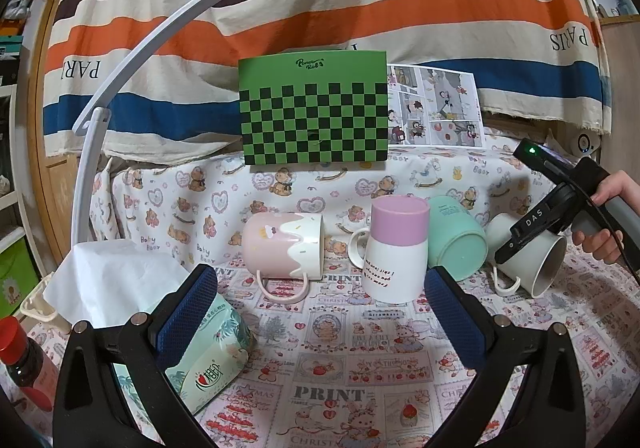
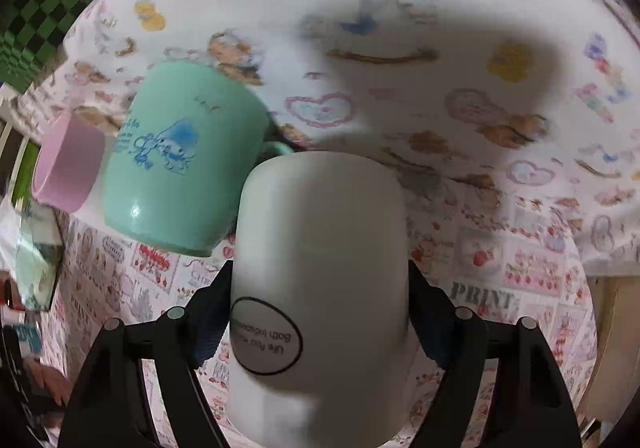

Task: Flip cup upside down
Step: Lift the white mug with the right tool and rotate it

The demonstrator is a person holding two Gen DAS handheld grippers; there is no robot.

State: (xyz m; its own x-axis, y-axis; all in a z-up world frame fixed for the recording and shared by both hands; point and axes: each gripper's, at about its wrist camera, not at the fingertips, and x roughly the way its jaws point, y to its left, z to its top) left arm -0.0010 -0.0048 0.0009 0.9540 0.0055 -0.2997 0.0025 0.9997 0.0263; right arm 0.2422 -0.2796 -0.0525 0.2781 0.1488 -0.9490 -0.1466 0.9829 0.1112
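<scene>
My right gripper is shut on a white mug with an oval label. The mug is tilted on its side, and in the left wrist view its mouth faces the front right and its handle hangs down. My left gripper is open and empty, low over the cloth in front of the cups. A pink-and-white mug stands upside down. A mint mug lies tilted beside it. A pink mug with white drips lies on its side, handle toward me.
A tissue pack lies by my left finger. A red-capped bottle stands at the far left. A green checkered board and a comic sheet lean at the back. A white lamp arm curves on the left.
</scene>
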